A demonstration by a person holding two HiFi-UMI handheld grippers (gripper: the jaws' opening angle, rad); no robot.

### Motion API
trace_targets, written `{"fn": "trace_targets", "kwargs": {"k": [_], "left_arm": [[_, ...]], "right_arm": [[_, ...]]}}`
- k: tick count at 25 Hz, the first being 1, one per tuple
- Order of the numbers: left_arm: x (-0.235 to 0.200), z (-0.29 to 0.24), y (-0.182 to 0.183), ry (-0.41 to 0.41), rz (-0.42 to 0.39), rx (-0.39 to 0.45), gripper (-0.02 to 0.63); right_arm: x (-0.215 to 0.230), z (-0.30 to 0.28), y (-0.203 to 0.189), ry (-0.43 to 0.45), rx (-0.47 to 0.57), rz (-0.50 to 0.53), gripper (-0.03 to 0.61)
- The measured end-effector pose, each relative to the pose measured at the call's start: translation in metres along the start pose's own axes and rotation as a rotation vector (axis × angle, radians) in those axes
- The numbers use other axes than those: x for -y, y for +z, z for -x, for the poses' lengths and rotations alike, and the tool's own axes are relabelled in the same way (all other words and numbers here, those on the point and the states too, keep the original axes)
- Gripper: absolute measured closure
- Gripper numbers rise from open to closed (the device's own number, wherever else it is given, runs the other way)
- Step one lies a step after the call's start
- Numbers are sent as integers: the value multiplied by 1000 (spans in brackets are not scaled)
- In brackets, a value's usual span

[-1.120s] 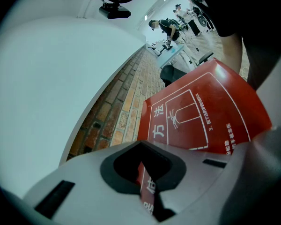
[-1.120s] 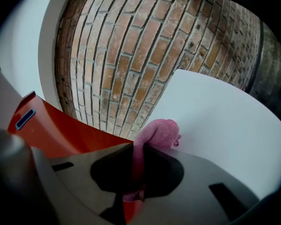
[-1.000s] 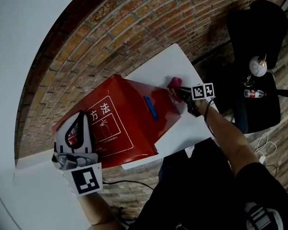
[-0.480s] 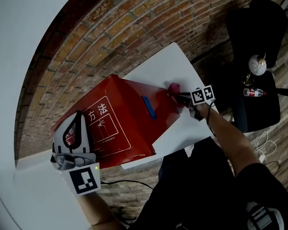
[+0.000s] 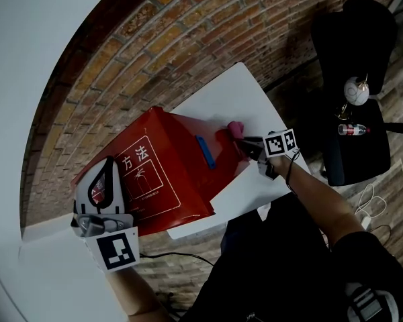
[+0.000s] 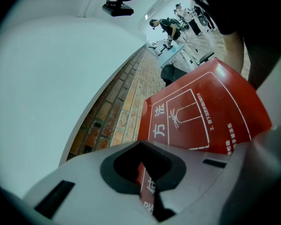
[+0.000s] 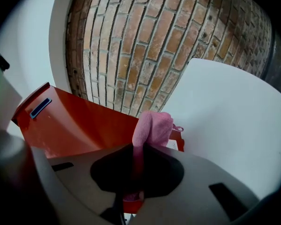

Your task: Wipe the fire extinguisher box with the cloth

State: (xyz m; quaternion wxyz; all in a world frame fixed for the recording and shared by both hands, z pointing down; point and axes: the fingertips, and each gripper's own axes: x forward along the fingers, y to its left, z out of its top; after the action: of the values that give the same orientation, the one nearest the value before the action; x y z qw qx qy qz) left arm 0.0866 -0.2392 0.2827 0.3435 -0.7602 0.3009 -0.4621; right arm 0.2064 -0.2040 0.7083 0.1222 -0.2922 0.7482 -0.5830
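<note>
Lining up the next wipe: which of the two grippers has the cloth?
The right gripper, shut on the pink cloth; the left gripper only pinches the red fire extinguisher box's edge.

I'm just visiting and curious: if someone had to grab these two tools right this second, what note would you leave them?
Left gripper: shut on the edge of the red fire extinguisher box, holding it where it rests on the white table.
Right gripper: shut on the pink cloth, at the box's opposite end.
Done: cloth gripped, box held.
Left: wiping; how much is already clean cannot be told.
</note>
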Motion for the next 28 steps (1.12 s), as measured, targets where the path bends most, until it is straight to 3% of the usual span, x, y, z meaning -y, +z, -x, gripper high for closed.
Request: {"fn": "trace_targets", "kwargs": {"k": [28], "left_arm": [[0, 0, 0, 0, -2, 1, 597]], "right_arm": [[-88, 10, 31, 79, 6, 42, 514]]}}
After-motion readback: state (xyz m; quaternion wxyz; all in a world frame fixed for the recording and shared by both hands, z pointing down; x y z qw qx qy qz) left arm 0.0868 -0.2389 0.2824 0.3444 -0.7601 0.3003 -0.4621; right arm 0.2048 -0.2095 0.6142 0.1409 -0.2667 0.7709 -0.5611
